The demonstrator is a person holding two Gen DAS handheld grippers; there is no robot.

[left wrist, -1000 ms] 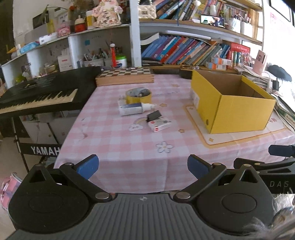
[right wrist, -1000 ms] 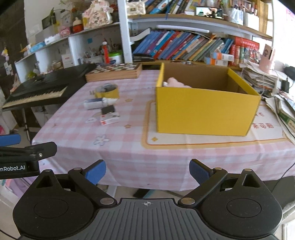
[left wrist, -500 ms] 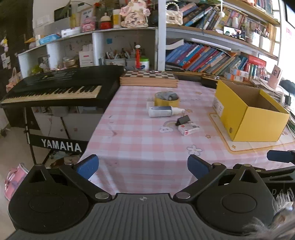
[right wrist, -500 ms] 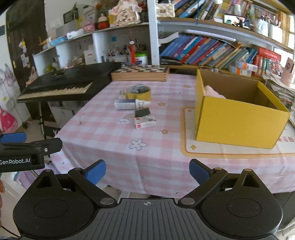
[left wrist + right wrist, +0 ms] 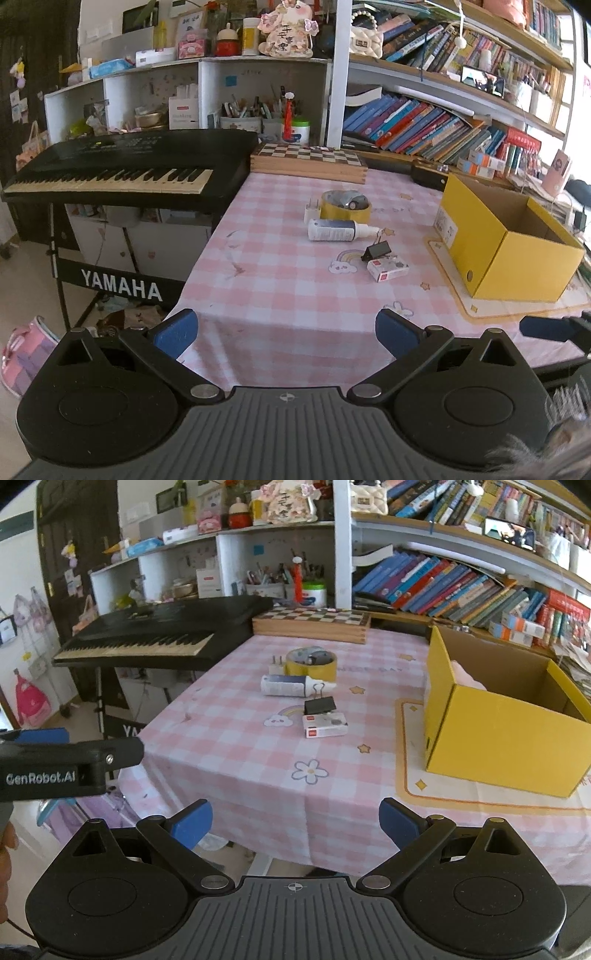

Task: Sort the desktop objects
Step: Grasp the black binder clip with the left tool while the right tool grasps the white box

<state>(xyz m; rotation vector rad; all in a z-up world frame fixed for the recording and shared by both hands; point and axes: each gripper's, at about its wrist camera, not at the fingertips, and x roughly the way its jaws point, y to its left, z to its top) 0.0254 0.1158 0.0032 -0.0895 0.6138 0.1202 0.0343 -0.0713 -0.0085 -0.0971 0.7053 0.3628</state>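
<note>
- Premises: a lived-in home room, study or family use.
- Ahead of the jaws: table (image 5: 280, 295) under pink checked cloth.
- Beyond it: crowded bookshelves (image 5: 424, 125), a chessboard box (image 5: 308, 157).
- Left of the jaws: Yamaha keyboard (image 5: 122, 166) on a stand.

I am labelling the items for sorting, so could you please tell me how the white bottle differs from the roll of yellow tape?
The white plastic bottle lies on its side, long and slim, while the roll of yellow tape sits flat as a wide ring. The bottle is closed, tapering to a nozzle; the tape's open centre holds small objects. The tape is farther from the cameras. Both rest on the pink checked tablecloth, untouched.
</note>
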